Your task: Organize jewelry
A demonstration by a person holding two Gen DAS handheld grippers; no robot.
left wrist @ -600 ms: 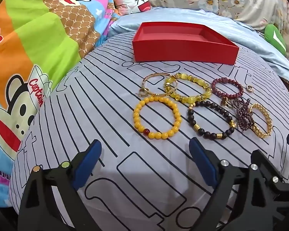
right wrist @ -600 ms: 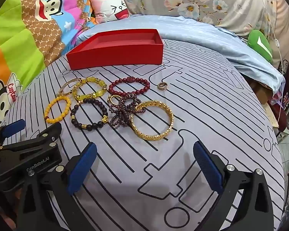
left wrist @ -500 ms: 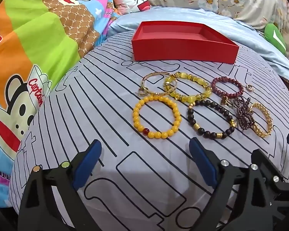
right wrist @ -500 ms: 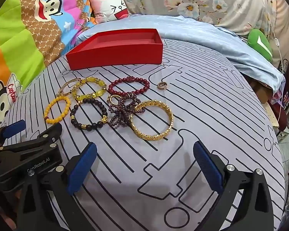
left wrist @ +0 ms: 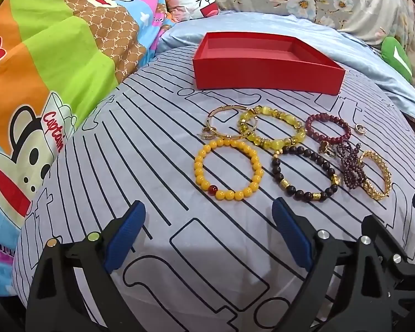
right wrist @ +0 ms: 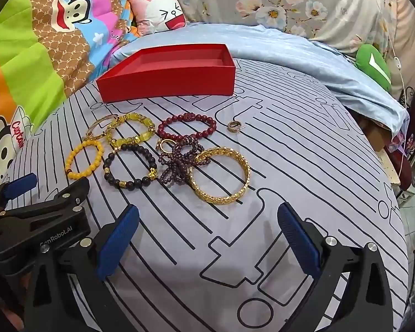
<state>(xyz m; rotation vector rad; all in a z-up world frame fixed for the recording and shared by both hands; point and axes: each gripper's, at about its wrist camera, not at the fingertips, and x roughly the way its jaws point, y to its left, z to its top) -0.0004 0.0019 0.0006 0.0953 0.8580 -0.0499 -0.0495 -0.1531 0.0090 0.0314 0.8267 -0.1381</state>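
Left wrist: you're holding the left gripper (left wrist: 207, 238) spread, empty; yellow bead bracelet (left wrist: 227, 169) is lying just ahead, red box (left wrist: 268, 72) beyond.

Right wrist: you're holding the right gripper (right wrist: 207, 240) spread too; gold bangle (right wrist: 220, 175) is nearest, purple strand (right wrist: 179, 163) overlapping it, tangle unclear.
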